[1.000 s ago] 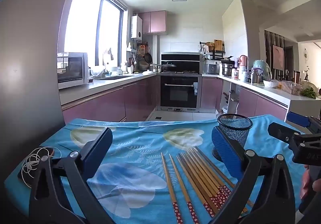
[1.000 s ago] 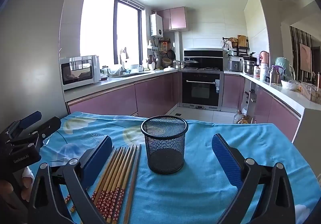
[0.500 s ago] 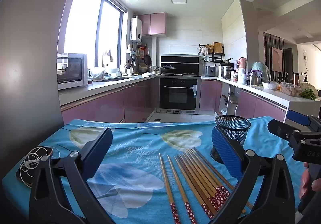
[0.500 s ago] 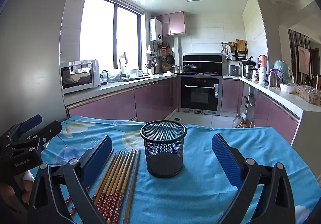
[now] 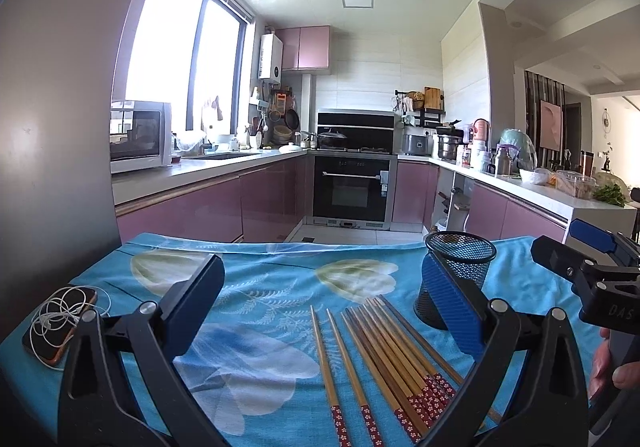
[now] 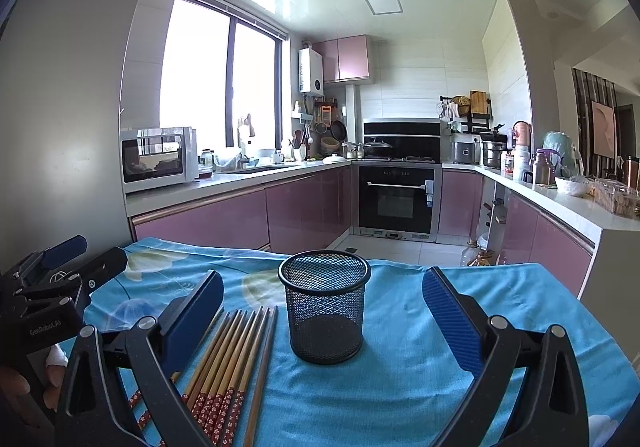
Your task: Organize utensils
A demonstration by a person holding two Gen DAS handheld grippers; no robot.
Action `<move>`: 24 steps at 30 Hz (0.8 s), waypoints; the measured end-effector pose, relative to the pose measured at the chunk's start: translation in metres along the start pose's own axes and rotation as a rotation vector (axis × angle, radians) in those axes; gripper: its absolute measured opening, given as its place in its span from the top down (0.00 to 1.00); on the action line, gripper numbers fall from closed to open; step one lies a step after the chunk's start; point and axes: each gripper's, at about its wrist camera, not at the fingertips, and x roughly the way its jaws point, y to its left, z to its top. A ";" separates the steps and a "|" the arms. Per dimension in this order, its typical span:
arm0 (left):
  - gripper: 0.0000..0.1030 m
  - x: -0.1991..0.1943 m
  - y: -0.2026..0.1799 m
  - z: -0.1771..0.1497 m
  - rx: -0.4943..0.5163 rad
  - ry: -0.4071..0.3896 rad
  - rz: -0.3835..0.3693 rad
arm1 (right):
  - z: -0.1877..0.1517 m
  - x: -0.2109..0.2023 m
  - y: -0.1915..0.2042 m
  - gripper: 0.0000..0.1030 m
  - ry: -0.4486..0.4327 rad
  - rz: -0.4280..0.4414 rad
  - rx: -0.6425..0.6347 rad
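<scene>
Both tongs, left [image 5: 324,309] and right [image 6: 322,321], wide open, empty.

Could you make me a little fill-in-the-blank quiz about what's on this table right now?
1. The wooden chopsticks with red patterned ends lie flat on the ____ floral tablecloth.
2. The black wire-mesh cup stands upright and holds ____ chopsticks.
3. Both the left gripper and the right gripper have their jaws wide ____.
4. The white tangled earphone cable rests on a ____ near the table's left edge.

Missing words: blue; no; open; phone
</scene>
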 end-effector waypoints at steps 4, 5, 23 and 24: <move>0.05 -0.001 0.000 -0.001 -0.007 0.001 0.002 | 0.000 -0.001 0.000 0.06 -0.010 -0.003 -0.002; 0.05 0.000 0.000 -0.001 -0.007 0.002 0.003 | 0.000 -0.001 0.000 0.06 -0.012 -0.004 -0.004; 0.05 0.001 -0.001 -0.003 -0.012 0.008 0.004 | 0.000 -0.004 0.000 0.06 -0.020 -0.011 -0.007; 0.05 0.001 -0.001 -0.003 -0.012 0.007 0.005 | 0.000 -0.004 0.000 0.06 -0.020 -0.011 -0.006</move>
